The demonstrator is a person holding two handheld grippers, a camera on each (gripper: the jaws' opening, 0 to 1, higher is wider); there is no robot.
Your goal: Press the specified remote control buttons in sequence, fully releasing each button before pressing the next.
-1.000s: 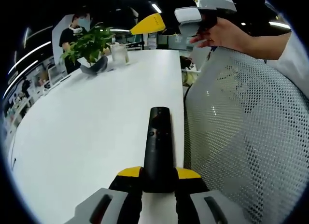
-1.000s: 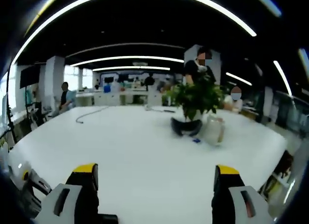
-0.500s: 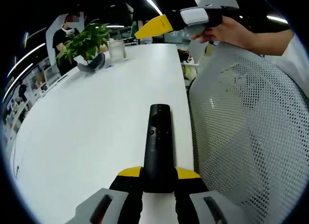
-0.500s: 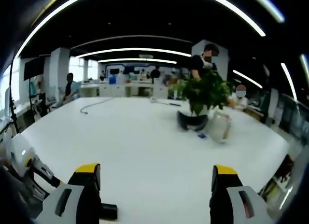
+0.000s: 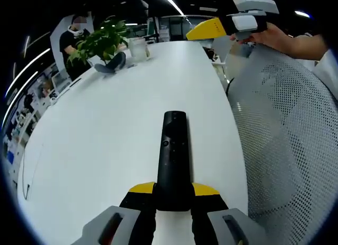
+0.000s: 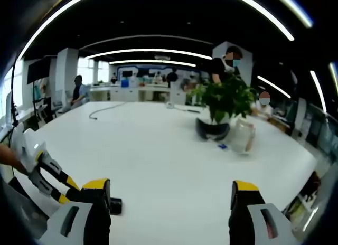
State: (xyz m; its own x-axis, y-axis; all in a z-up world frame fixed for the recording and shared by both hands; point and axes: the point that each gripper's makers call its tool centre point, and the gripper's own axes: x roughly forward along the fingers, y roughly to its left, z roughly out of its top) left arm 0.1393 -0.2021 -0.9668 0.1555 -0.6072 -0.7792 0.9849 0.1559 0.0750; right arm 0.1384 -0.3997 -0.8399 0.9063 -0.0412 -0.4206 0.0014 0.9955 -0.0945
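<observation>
Remote control (image 5: pixel 173 159), a slim black plastic bar with a small round button near its far end, lies lengthwise between the yellow-tipped jaws of the left gripper (image 5: pixel 173 195), which pinch its near end; it reaches out over the white bench (image 5: pixel 105 129); in the right gripper view its dark end (image 6: pixel 114 205) shows by the left jaw; the right gripper (image 6: pixel 171 203) hangs spread wide with nothing between its jaws; a leafy green potted plant (image 6: pixel 223 105) and a clear glass jar (image 6: pixel 242 138) stand far off on the bench; a white mesh chair back (image 5: pixel 290 150) stands beside the bench edge.
</observation>
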